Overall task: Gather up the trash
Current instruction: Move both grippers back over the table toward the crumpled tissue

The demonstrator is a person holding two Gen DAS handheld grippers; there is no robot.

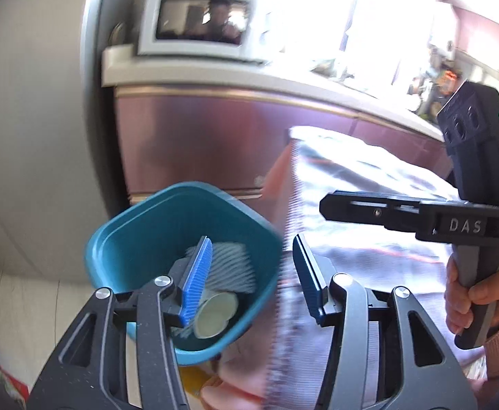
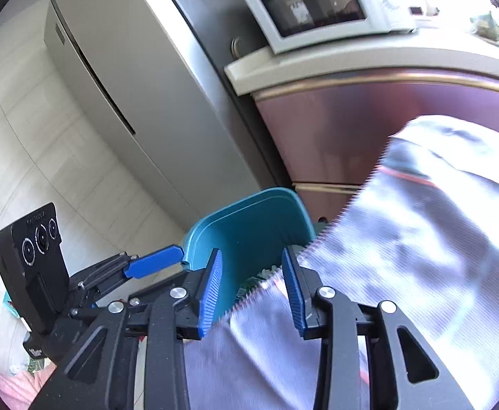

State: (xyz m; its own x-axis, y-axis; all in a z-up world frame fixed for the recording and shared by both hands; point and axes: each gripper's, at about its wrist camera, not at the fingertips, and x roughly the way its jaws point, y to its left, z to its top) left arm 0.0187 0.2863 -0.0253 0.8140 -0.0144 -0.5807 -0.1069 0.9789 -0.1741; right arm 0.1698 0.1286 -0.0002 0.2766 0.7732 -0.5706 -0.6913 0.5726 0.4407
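Note:
A teal bin (image 1: 119, 225) stands on the floor in front of a cabinet, with a paper cup (image 1: 215, 314) and a ribbed silver wrapper (image 1: 229, 266) inside. A large silvery foil bag (image 1: 369, 177) with a serrated edge hangs blurred to the right of the bin. Its edge runs down through the gap of my left gripper (image 1: 253, 273), whose blue pads stand apart without pressing it. My right gripper (image 2: 253, 287) is also open, with the bag (image 2: 420, 239) crossing behind its fingers over the bin (image 2: 249, 225). In the left wrist view a hand holds the right gripper (image 1: 331, 205) over the bag.
A white microwave (image 2: 318, 3) sits on a pale counter above a reddish cabinet (image 2: 352, 130). A grey fridge (image 2: 112, 85) stands to the left, with a light tiled floor (image 2: 27, 136) beyond. The left gripper's finger (image 2: 153, 261) shows beside the bin rim.

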